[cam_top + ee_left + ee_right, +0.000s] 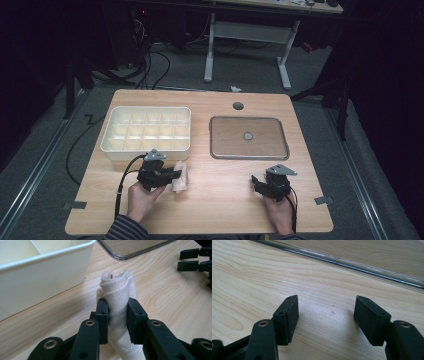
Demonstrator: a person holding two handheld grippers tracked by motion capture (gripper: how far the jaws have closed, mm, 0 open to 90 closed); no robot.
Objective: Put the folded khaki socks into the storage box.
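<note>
A rolled cream cloth (117, 292) lies on the wooden table just in front of the white divided box (146, 131). My left gripper (118, 311) is shut on the roll's middle, its two black pads pressing into the fabric. In the high view the cloth (181, 178) sits to the right of the left gripper (176, 175). My right gripper (329, 312) stands open over bare wood with nothing between its jaws, near the front right of the table (256, 181). The right gripper's jaws (190, 261) also appear far off in the left gripper view.
A clear lid with a small knob (248, 137) lies flat at the right centre of the table, and its rim (352, 263) runs just beyond the right gripper. A cable hole (238, 106) sits near the far edge. A desk frame (247, 45) stands behind.
</note>
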